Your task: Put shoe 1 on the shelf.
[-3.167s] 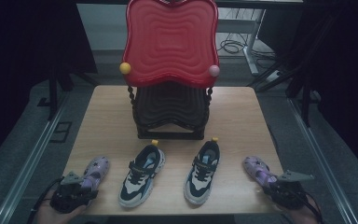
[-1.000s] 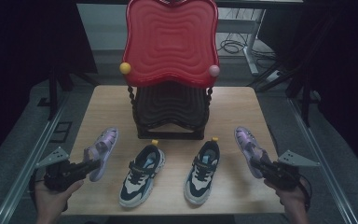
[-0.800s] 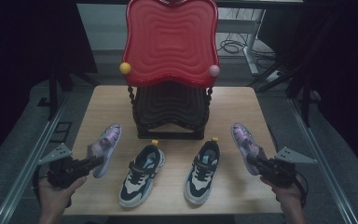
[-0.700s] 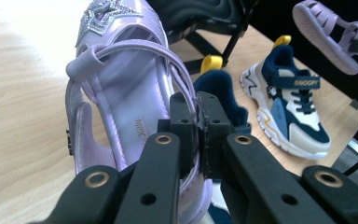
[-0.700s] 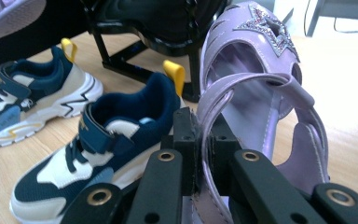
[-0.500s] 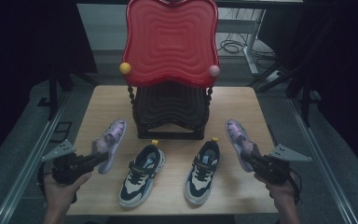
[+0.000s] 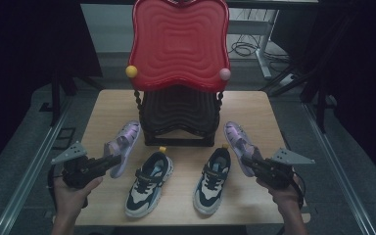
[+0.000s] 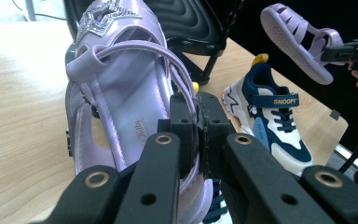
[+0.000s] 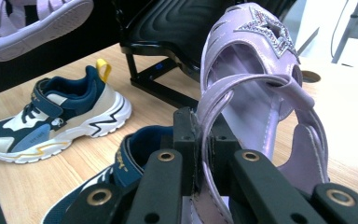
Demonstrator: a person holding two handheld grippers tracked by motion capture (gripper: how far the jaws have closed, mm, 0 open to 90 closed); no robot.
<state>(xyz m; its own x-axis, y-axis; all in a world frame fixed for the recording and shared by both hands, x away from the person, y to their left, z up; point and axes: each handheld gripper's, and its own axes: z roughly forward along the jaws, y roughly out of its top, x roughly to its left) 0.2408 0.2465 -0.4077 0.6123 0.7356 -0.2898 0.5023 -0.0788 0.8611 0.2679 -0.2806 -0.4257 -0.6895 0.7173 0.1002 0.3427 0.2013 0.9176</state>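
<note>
You are holding a purple sandal in each set of jaws, clamped tight on a strap: left sandal [image 7: 122, 145] by the left gripper [image 7: 108, 162], right sandal [image 7: 238, 140] by the right gripper [image 7: 250, 164]. Both are hanging above the surface, toes pointing toward its far edge and the black rack [image 7: 178, 117] there.

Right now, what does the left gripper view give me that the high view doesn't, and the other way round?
Only the left gripper view shows the left hand-held gripper pinching the rear strap of the left purple sandal, the silver star on its toe, and SNOOPY on the sneaker. Only the high view shows the red wavy panel, both hands, and the whole table with the two sneakers side by side. Both show the two sandals held off the table, the right purple sandal in the right hand-held gripper, and the black ribbed stand.
</note>
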